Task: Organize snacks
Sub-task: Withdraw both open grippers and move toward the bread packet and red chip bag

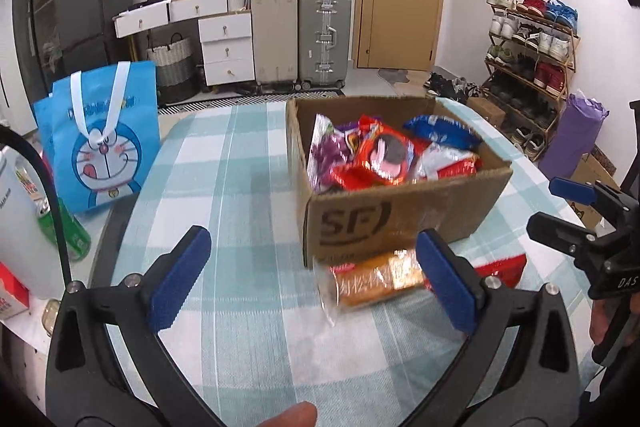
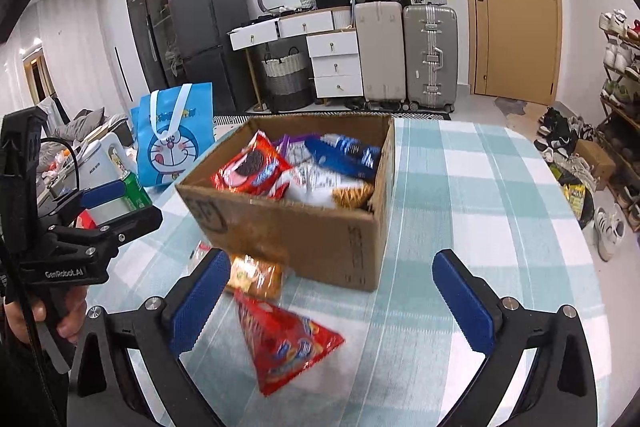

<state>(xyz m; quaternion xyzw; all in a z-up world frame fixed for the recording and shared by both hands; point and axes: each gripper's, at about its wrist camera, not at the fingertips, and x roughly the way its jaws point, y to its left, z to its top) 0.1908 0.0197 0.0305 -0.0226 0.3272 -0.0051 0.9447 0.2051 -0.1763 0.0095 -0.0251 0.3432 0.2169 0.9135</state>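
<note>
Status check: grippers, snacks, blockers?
Left gripper and right gripper open, empty. Cardboard box loaded; orange packet and red packet on tablecloth. Nothing blocking.

Home living area: fridge (image 2: 204, 27), stacked suitcases (image 2: 428, 55), shoe rack (image 1: 532, 67), drawer desk (image 2: 332, 63).

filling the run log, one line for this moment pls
left hand-held gripper open | right hand-held gripper open | orange packet, red packet on table | cardboard box part-filled
</note>
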